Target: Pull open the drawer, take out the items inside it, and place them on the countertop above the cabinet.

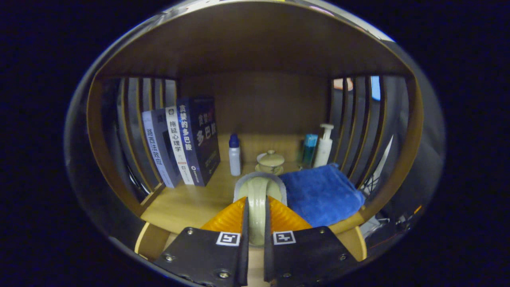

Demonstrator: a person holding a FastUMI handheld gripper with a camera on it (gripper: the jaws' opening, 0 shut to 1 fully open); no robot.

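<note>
Gripper (255, 223) clenched on a pale green ceramic lid (258, 199), low centre frame, held edge-on: stiff, glazed, slippery, breakable, so the rim's the hold.

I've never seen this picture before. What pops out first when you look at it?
First you notice the gripper, whose two fingers are shut on a pale green cup held just above the wooden countertop. Right beside the cup lies a bright blue folded towel. Further back, to the other side, a row of dark books stands upright.
</note>
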